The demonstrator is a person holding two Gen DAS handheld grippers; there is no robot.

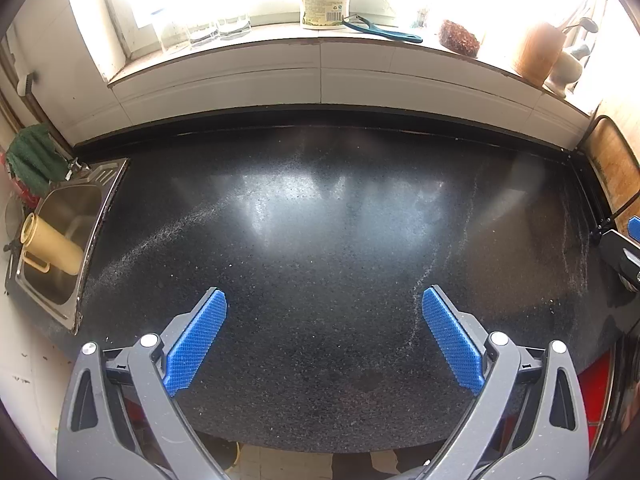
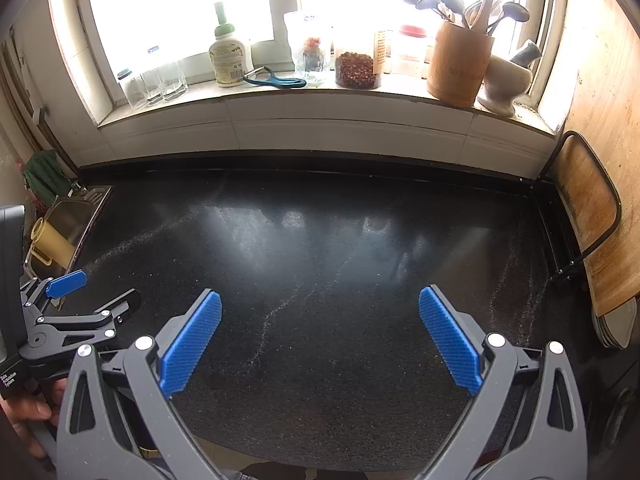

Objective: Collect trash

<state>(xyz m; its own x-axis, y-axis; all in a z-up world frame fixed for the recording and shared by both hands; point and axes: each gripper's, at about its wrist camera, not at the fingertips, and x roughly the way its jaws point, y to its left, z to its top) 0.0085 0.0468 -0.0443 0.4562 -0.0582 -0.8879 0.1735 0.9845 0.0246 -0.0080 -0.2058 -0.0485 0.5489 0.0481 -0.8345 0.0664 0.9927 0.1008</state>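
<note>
Trash, as a distinct piece, cannot be made out on the dark speckled stone countertop (image 1: 320,240); only thin pale streaks of powder or crumbs (image 2: 272,316) are seen trailing across it, so no long axis of a target can be given. In the right wrist view the nearest streak runs from near the fingers up and away to the right, and lies just ahead of the right gripper (image 2: 320,304), whose blue-padded jaws are spread wide with nothing between them. The left gripper (image 1: 324,300) is likewise spread and empty, held above the counter's near edge; a similar streak (image 1: 436,264) lies just beside its right finger. A steel sink (image 1: 64,236) with a yellowish plastic cup (image 1: 50,246) lying in it is seen well to the left, nearer the left gripper. Which gripper should move first is judged undecidable.
</note>
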